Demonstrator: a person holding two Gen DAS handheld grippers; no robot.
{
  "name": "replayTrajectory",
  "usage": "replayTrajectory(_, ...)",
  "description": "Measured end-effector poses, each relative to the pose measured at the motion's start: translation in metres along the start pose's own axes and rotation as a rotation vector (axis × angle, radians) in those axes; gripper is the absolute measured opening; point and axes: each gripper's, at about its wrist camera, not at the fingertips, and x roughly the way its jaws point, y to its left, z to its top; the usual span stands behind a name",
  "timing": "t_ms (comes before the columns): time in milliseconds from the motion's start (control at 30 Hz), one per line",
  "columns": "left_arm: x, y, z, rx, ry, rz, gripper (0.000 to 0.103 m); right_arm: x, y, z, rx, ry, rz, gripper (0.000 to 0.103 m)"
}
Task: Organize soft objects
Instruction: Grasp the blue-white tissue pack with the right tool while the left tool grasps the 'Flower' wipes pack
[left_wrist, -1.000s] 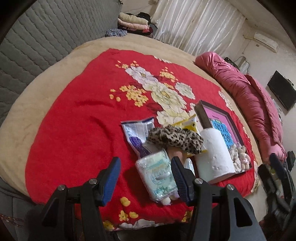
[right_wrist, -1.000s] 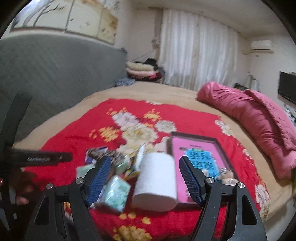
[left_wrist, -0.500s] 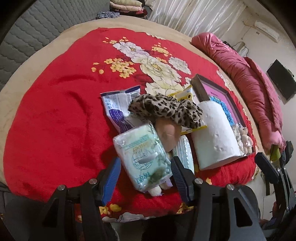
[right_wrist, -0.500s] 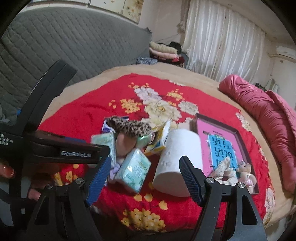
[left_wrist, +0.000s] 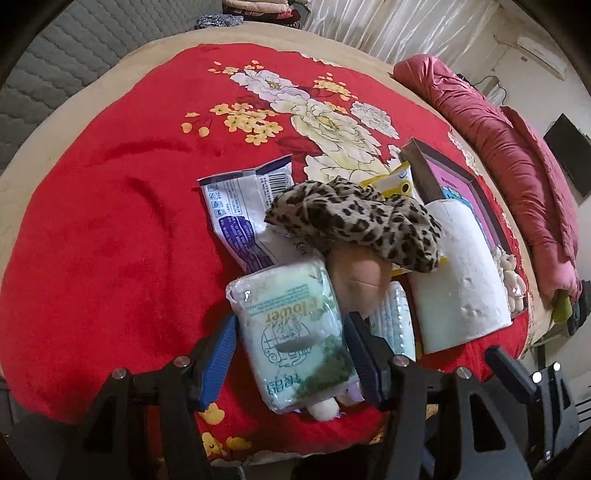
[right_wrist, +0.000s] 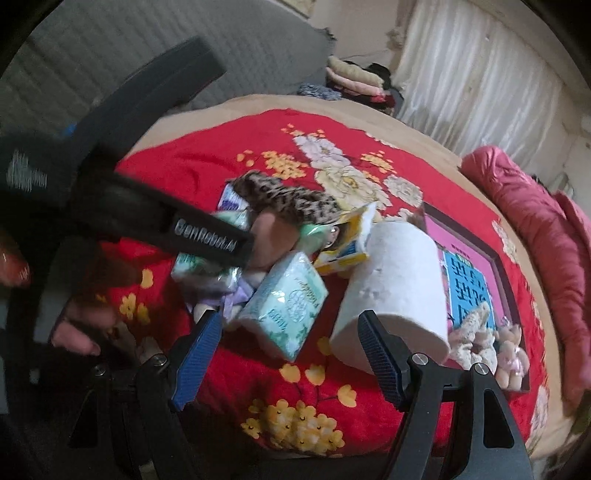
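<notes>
A pile of soft things lies on the red floral blanket (left_wrist: 110, 229). In the left wrist view a pale green tissue pack (left_wrist: 291, 339) lies between the open jaws of my left gripper (left_wrist: 291, 354), not pinched. Behind it are a leopard-print cloth (left_wrist: 354, 218), a tan plush (left_wrist: 358, 280), a white and purple packet (left_wrist: 240, 206) and a white paper roll (left_wrist: 458, 273). In the right wrist view my right gripper (right_wrist: 291, 350) is open and empty, above the bed's front, with a second green tissue pack (right_wrist: 288, 299) and the paper roll (right_wrist: 395, 280) just beyond it.
A framed pink and blue picture (left_wrist: 461, 188) lies at the right with small plush bears (right_wrist: 509, 354) on it. A rolled pink quilt (left_wrist: 517, 162) lies along the right side. A grey padded headboard (right_wrist: 110, 44), folded clothes (right_wrist: 354, 74) and curtains stand behind.
Both grippers have moved forward and down to the pile. The green tissue pack now sits between the left jaws. The left gripper's body now crosses the right view.
</notes>
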Motion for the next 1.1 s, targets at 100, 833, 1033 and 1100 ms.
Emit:
replayTrajectory(100,0.0,0.004,0.001,-0.007,0.002,-0.004,0.06,0.009,0.01,-0.002,-0.063,0.013,-0.031,0.077)
replayTrajectory(833,0.004,0.044,0.007,-0.11,0.026,-0.036,0.06,0.047,0.033,-0.008,-0.307,-0.047,-0.303,0.067)
replayTrajectory(1033,0.005,0.043,0.006,-0.102,0.03,-0.033,0.06,0.062,0.025,-0.006,-0.287,0.02,-0.258,0.066)
replayTrajectory(1100,0.005,0.042,0.006,-0.1,0.032,-0.032,0.06,0.066,0.027,-0.006,-0.296,0.035,-0.251,0.06)
